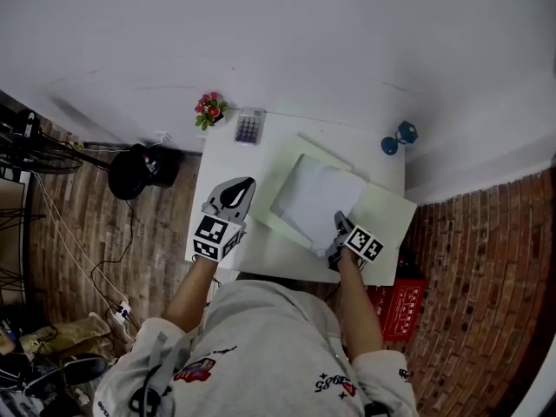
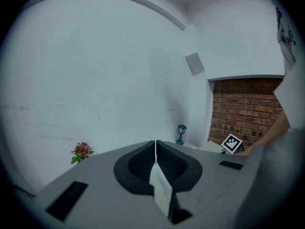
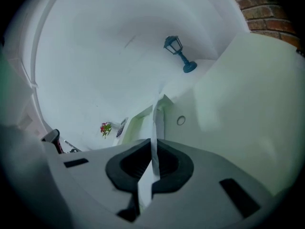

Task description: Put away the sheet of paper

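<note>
Sheet of paper (image 1: pixel 317 200) was lying on what looked like an open pale green folder (image 1: pixel 388 213) around the middle of the desk (image 1: pixel 261 252). You had it by its near edge, over towards the right corner. Your right gripper (image 1: pixel 340 222) had its jaws pressed together on that edge. Its own view showed the paper running edge-on straight out of the closed jaws, with the green folder flap filling the right side.

Your left gripper (image 1: pixel 245 184) wasn't doing much: jaws shut on nothing, hovering over the left side of the desk, apart from both the paper and the folder.

My read is you were mid-placement. The sheet was gripped and already over the folder, but not released, and the folder wasn't closed. I couldn't tell from these shots whether the sheet was squared up inside or whether its far end lay flat.

The next move, I'd guess, called for settling the sheet so it lined up within the folder, then opening the right jaws and backing off without dragging it. After that the flap needed folding over. The left gripper would probably have had to come in to steady the folder or swing the cover, since one pinch on a floppy sheet tends to buckle it.

The flowers (image 1: pixel 209 109), calculator (image 1: pixel 248 129) and little blue lantern (image 1: pixel 398 137) sat at the back of the desk, away from the folder.
</note>
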Motion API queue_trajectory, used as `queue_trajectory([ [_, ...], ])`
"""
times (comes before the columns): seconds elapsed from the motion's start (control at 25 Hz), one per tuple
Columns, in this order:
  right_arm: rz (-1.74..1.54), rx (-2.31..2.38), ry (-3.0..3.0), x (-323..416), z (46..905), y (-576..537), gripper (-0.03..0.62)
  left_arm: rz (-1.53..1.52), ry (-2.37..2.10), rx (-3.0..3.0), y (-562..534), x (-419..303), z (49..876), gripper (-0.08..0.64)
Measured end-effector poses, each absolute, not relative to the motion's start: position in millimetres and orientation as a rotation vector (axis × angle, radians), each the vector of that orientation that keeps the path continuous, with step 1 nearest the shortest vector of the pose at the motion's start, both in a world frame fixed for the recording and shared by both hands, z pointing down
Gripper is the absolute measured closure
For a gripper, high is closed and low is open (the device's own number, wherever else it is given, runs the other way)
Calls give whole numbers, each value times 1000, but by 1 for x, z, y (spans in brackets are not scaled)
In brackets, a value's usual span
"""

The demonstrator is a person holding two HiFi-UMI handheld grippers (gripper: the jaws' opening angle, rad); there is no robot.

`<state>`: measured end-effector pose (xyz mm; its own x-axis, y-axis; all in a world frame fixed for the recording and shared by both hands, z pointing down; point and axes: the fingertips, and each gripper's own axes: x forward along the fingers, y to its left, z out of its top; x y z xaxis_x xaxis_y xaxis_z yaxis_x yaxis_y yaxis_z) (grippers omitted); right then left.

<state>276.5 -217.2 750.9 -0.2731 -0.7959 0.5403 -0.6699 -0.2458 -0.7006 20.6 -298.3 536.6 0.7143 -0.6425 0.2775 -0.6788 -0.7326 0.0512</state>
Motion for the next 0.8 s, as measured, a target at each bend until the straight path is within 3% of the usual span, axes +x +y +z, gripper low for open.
queue_trajectory([
  [0.8, -1725, -1717, 1753, 250, 783, -254, 591, 365, -1174, 2705, -310, -4, 545, 534],
])
